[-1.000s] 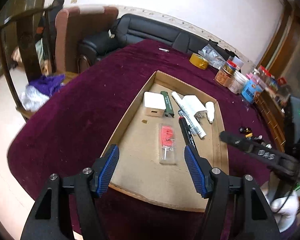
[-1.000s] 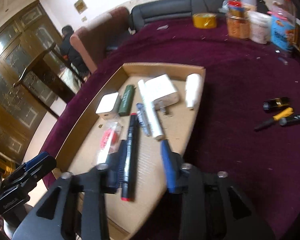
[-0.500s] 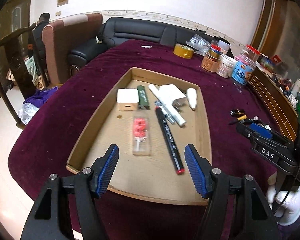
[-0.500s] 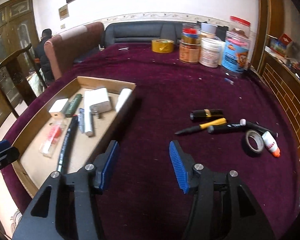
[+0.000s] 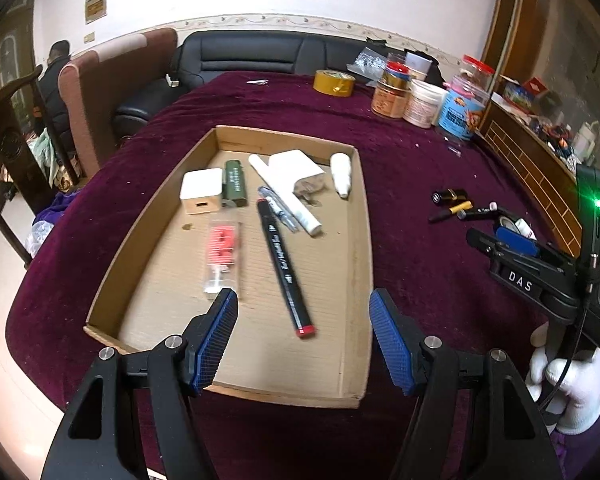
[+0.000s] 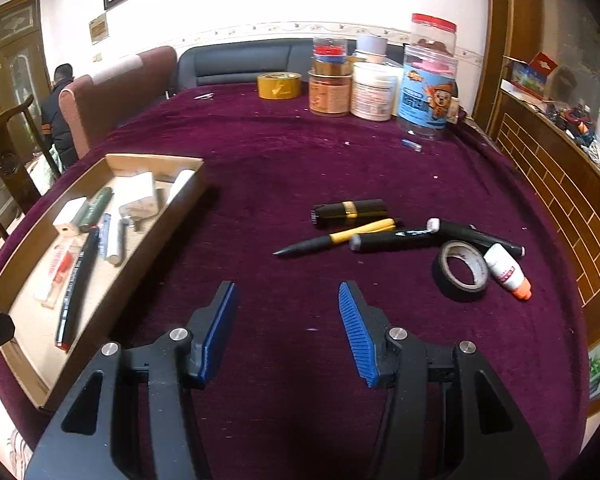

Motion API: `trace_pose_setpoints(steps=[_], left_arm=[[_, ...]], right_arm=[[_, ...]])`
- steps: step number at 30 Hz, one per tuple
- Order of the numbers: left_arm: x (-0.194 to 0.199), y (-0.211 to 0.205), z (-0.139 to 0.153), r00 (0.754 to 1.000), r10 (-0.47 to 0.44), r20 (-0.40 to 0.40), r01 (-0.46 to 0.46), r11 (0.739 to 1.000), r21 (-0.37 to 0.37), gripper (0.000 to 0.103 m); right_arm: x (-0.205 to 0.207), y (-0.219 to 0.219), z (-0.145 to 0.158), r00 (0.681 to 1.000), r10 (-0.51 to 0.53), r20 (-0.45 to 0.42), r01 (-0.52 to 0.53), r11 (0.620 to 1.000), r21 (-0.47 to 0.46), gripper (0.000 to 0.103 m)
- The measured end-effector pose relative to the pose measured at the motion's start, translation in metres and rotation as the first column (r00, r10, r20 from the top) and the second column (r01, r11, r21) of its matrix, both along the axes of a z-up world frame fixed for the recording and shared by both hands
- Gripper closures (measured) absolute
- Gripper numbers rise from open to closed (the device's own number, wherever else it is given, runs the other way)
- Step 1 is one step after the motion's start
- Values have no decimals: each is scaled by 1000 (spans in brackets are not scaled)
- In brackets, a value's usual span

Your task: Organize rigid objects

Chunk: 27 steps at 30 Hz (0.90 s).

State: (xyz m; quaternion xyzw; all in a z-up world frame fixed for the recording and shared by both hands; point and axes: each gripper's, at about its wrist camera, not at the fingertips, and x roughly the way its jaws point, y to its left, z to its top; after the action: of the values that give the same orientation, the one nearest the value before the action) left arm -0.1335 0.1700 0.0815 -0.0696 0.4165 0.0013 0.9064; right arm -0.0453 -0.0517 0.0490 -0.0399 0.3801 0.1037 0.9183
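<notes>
Left gripper [image 5: 304,336]: nearest in its own view, jaws spread wide, nothing between them; it hangs over the near end of the cardboard tray [image 5: 358,264].
Right gripper [image 6: 286,334]: jaws wide apart and empty, over bare maroon tablecloth [image 6: 260,152], with the tray to its left and the loose items ahead to its right.
Right hand: one white-gloved hand [image 5: 568,388] grips the right gripper's handle at the edge of the left wrist view; the glove is cut off by the frame.
Tray count: eight things lie inside, all flat on the floor of the tray.
Tray, near part: one long black marker [image 5: 284,264] with a red end, and just left of it one clear packet with red contents [image 5: 222,256].
Tray, far part: one white cube charger [image 5: 201,191], one dark green tube [image 5: 235,182], one clear pen [image 5: 278,208], one white roll [image 5: 286,196], one white adapter [image 5: 296,168], one small white bottle [image 5: 341,174].
Hard to make out: the adapter's underside and the grey bits beside it are blurred.
Loose on cloth, right side: six items in a cluster, well apart from the tray.
Cluster: one black tape ring [image 6: 460,270], one white glue bottle [image 6: 506,272] with an orange cap touching it, two black markers [image 6: 392,240], one yellow-and-black pen [image 6: 336,238], one black case with a gold band [image 6: 350,210].
Far edge: one yellow tape roll [image 6: 280,85] and a huddle of jars [image 6: 370,90]; their number is unclear because they overlap.
</notes>
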Motion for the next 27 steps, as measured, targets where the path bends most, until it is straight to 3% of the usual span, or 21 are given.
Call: trace_pose_setpoints(steps=[12, 16, 22, 27], left_arm=[[11, -30, -5, 998, -56, -39, 57, 998, 7, 41], [17, -38, -5, 995, -86, -54, 86, 996, -13, 41], [38, -65, 4, 984, -165, -63, 163, 986, -44, 41], [70, -106, 3, 966, -245, -85, 243, 970, -31, 41]], right_arm=[[16, -36, -7, 999, -48, -23, 49, 999, 21, 52], [36, -77, 2, 990, -143, 8, 142, 988, 62, 52], [66, -163, 5, 937, -346, 57, 333, 929, 161, 52], [64, -201, -7, 903, -429, 35, 401, 869, 289, 52]])
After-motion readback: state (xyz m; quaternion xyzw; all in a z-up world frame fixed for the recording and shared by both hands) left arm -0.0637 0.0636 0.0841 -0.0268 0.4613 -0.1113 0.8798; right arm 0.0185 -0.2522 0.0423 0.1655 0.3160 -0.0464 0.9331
